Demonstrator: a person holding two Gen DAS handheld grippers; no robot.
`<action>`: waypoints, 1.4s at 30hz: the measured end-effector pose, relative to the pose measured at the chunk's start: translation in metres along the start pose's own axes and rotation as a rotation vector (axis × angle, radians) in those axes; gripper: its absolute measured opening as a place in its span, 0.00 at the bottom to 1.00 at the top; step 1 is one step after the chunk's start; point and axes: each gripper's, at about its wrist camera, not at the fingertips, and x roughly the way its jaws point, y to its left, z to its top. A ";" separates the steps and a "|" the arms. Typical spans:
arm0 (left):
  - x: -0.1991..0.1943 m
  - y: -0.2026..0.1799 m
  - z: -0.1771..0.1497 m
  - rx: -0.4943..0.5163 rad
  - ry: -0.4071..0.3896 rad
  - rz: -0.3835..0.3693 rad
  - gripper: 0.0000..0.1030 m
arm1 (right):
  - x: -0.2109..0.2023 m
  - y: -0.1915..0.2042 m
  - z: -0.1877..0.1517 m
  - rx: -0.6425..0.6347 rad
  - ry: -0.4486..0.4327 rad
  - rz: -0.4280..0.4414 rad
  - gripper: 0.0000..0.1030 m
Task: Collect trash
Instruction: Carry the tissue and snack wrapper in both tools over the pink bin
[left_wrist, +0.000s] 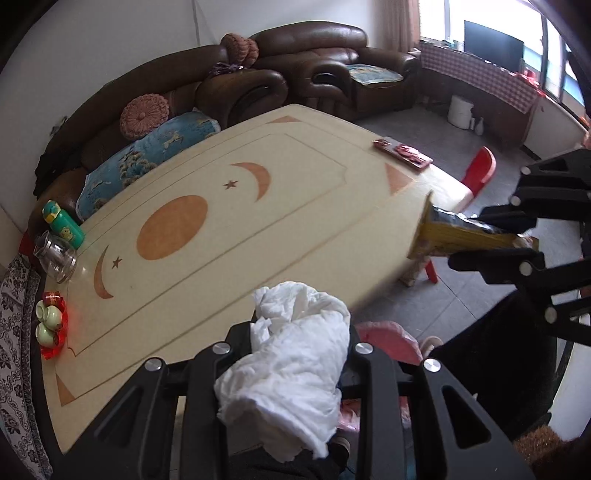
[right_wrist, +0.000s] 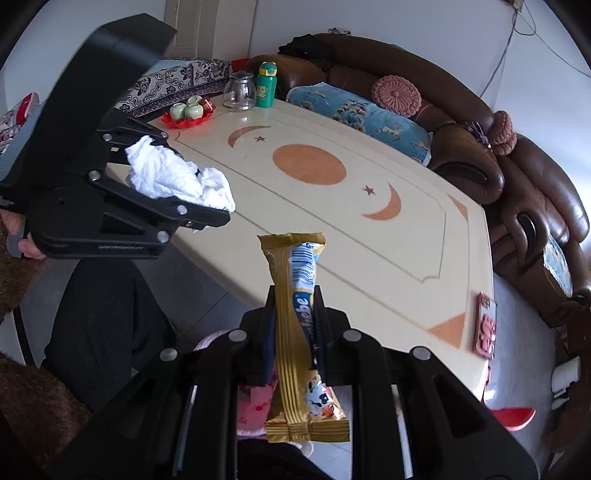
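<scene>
Left wrist view: left tool (left_wrist: 301, 332) is clamped on crumpled tissue (left_wrist: 291, 365), right tool (right_wrist: 295, 317) pinches a gold wrapper (right_wrist: 295, 314), both off the near bench (left_wrist: 295, 166) edge; binning remains, no bin visible.

Pink object (right_wrist: 255, 406) under grippers mostly hidden, possibly bag.

A cream counter (left_wrist: 303, 155) with orange moon inlays carries a green bottle (left_wrist: 63, 226) and clear glass jar (left_wrist: 56, 260) at left; brown leather sofa (left_wrist: 310, 59) behind.
</scene>
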 end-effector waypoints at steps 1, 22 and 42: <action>-0.001 -0.008 -0.006 0.008 0.003 -0.011 0.27 | -0.002 0.002 -0.006 0.006 0.006 0.003 0.17; 0.111 -0.077 -0.089 -0.083 0.259 -0.289 0.27 | 0.069 0.018 -0.100 0.176 0.174 0.087 0.17; 0.283 -0.070 -0.170 -0.352 0.581 -0.344 0.27 | 0.234 0.024 -0.180 0.321 0.425 0.117 0.18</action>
